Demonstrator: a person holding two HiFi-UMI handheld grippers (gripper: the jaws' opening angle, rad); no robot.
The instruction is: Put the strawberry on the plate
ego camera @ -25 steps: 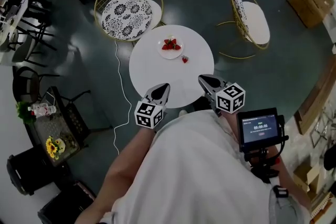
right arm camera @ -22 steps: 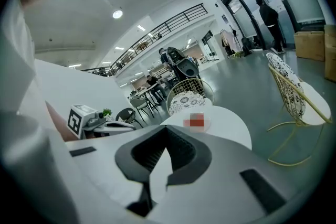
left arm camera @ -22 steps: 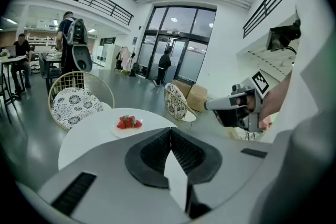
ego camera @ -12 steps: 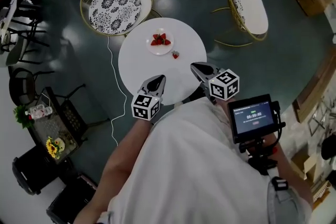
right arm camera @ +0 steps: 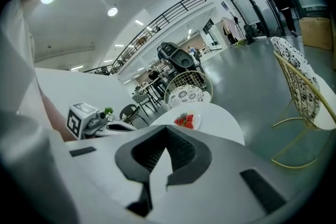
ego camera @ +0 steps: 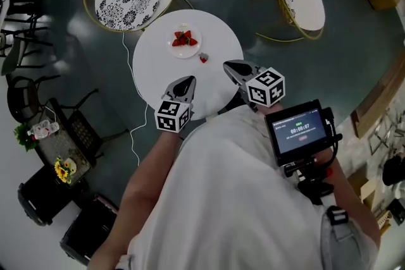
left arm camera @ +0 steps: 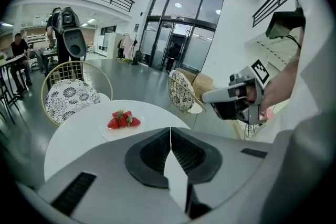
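- Head view puts the lone strawberry (ego camera: 203,58) on the white tabletop (ego camera: 158,69), just beside the plate (ego camera: 173,50) but off it, on the side facing the right tongs (ego camera: 228,64).
- The plate already carries a small pile of berries (ego camera: 183,39), with bare rim left for one more.
- Left tongs (ego camera: 188,80) are clenched on nothing, hanging over the near part of the tabletop. The left gripper view agrees: tips pressed together, nothing between them.
- Right tongs are likewise closed and empty, and they're the closer pair to the strawberry.
- Handling call: it's light, soft and quick to bruise. That tapered shape could squirt out of a hard pinch.
- Best hold, I'd say, is across its widest part, with pads on opposite sides and only a gentle squeeze. The tongs must open first.
- Set it down low on the plate's bare part rather than dropping it, since it looks likely to roll.
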